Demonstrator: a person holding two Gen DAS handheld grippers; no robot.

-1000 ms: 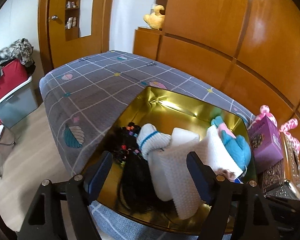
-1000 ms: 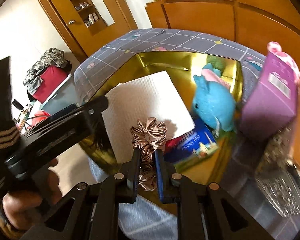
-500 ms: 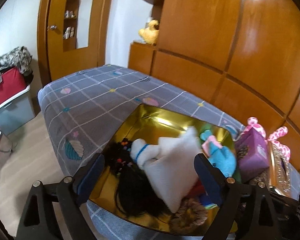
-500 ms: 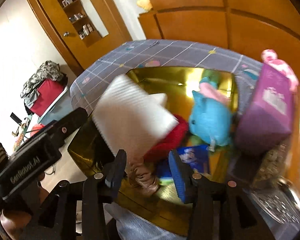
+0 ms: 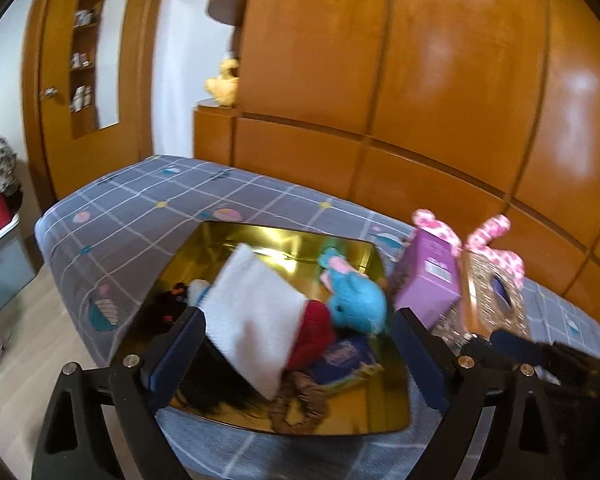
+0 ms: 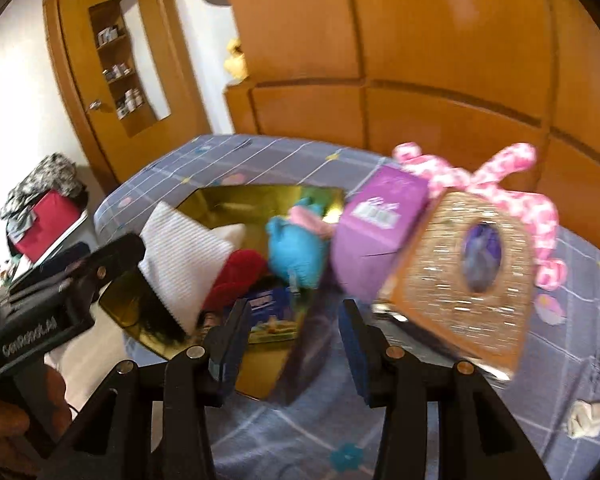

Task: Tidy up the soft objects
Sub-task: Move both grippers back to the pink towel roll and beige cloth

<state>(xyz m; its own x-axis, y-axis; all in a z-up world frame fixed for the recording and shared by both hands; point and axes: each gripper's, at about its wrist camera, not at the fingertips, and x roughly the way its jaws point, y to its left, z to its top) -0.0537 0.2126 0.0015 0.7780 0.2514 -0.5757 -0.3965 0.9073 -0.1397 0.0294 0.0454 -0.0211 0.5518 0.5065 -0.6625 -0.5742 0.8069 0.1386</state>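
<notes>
- Plainly wide apart, the left hand-held gripper (image 5: 296,354), jaws opening further, nothing pressed between the pads; hovering above the near half of the gold tray (image 5: 260,236).
- Partly apart, the right hand-held gripper (image 6: 294,340), nothing clamped; poised over the tray's near right corner and the bare bedspread (image 6: 284,432) in front of it.
- Inside the tray: white knitted cloth (image 5: 256,320) lying tilted across the middle, red soft item (image 5: 314,334) tucked under its right edge, blue plush toy (image 5: 356,306) against the right wall, black hair-like bundle (image 5: 216,388) along the near left rim, brown scrunchie (image 5: 300,400) at the near rim, blue booklet (image 5: 346,358) flat on the floor beside it.
- Far half of the tray floor mostly bare and shiny up to the back wall.
- Just beyond the tray's right rim: purple box (image 6: 376,232), then a glittery gold box (image 6: 464,280), with a pink spotted bow (image 6: 512,184) behind both; crowded on that side, with little gap to the rim.
- Left and far sides of the bed open, grey checked bedspread running to its rounded edges; wooden wardrobe panels (image 5: 420,100) close behind the far edge.
- Small pale crumpled item (image 6: 590,416) lying alone on the bedspread, far right, well apart from the tray.
</notes>
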